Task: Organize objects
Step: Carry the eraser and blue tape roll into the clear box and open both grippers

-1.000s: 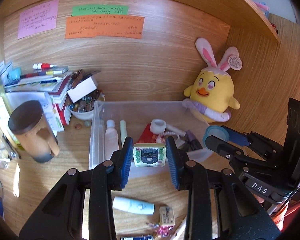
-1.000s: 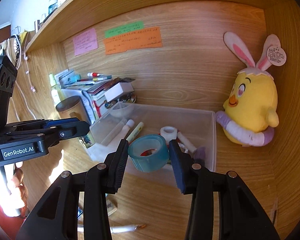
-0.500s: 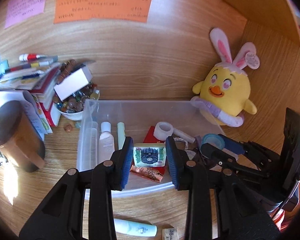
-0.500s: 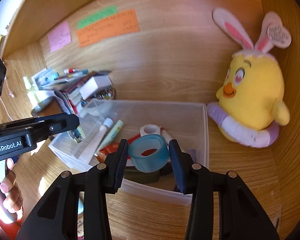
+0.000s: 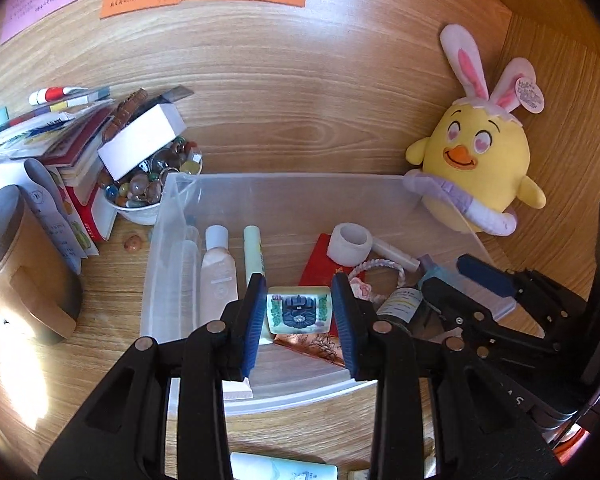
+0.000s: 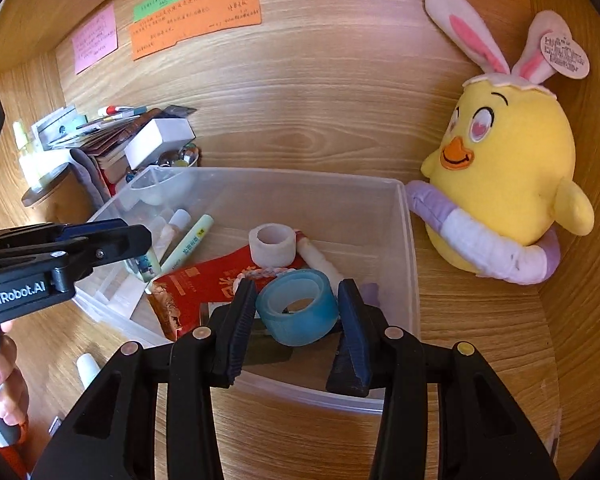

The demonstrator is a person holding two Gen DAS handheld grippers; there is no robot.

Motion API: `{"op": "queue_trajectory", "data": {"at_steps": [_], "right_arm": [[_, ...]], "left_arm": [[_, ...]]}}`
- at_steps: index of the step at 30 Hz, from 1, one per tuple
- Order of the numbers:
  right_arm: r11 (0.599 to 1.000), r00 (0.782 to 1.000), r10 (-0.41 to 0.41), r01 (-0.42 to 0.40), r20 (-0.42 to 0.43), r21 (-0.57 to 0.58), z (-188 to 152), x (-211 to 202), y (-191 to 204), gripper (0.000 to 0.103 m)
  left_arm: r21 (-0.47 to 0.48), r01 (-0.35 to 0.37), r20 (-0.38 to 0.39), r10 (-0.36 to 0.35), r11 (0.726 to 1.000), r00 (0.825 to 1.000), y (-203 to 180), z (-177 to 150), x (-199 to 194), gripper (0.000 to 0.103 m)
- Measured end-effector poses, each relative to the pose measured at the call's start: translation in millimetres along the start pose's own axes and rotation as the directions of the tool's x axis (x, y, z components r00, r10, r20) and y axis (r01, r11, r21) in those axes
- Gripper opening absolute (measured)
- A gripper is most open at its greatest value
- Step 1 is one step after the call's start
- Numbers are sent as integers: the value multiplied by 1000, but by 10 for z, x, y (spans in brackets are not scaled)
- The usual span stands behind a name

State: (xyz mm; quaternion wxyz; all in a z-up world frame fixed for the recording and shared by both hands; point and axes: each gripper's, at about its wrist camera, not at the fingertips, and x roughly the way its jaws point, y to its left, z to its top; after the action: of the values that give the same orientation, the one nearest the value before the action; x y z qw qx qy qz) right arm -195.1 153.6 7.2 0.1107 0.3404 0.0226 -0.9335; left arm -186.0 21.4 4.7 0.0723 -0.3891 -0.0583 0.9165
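Over the clear plastic bin (image 5: 168, 216) both claws are hanging at once. Left claw (image 5: 299, 312) is pinching a small tile (image 5: 299, 310) with a dark pattern and green edges, pads snug on both sides, held just above the red packet (image 5: 320, 264) lying on the bin floor. Right claw (image 6: 296, 312) has the blue tape roll (image 6: 297, 306) sitting between its fingers, but the jaws are opening up right now: the left pad looks to be touching the roll or nearly so, and there's a visible gap on the right side. Roll is low in the near right part of the bin, over some dark thing I can't make out.

Also in the bin: a white tape roll (image 6: 272, 244), a braided bracelet (image 5: 376, 266), a pale green marker (image 5: 253, 254) and a little white bottle (image 5: 218, 276) along the left wall. Yellow chick plush (image 6: 504, 184) with bunny ears sits on the wooden surface (image 6: 480, 352) just beside the bin's right wall, touching it. Off to the left there's a bowl of marbles (image 5: 152, 184), a pile of books (image 5: 56, 144) and a brown cup (image 5: 16, 264). You can see a hand (image 6: 4, 384) gripping the left claw's handle in the right view
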Motion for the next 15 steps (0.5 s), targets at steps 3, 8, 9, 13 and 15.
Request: {"op": "queue_trajectory", "data": {"at_steps": [3, 8, 9, 13, 15], "right_arm": [[1000, 1000, -15, 15, 1, -13, 5, -5, 26, 54], [1000, 1000, -16, 16, 11, -26, 16, -60, 57, 59], [1000, 1000, -13, 13, 15, -25, 21, -82, 56, 60], [1000, 999, -7, 7, 34, -14, 31, -181, 42, 68], [1000, 999, -10, 10, 44, -4, 28, -236, 32, 69]], "left_arm": [[3, -5, -5, 5, 1000, 1000, -12, -10, 11, 33], [15, -13, 1, 13, 1000, 1000, -48, -21, -46, 36], [16, -11, 1, 11, 1000, 1000, -56, -27, -70, 40], [18, -29, 24, 29, 999, 999, -80, -48, -180, 69], [19, -46, 40, 45, 999, 998, -90, -62, -260, 78]]}}
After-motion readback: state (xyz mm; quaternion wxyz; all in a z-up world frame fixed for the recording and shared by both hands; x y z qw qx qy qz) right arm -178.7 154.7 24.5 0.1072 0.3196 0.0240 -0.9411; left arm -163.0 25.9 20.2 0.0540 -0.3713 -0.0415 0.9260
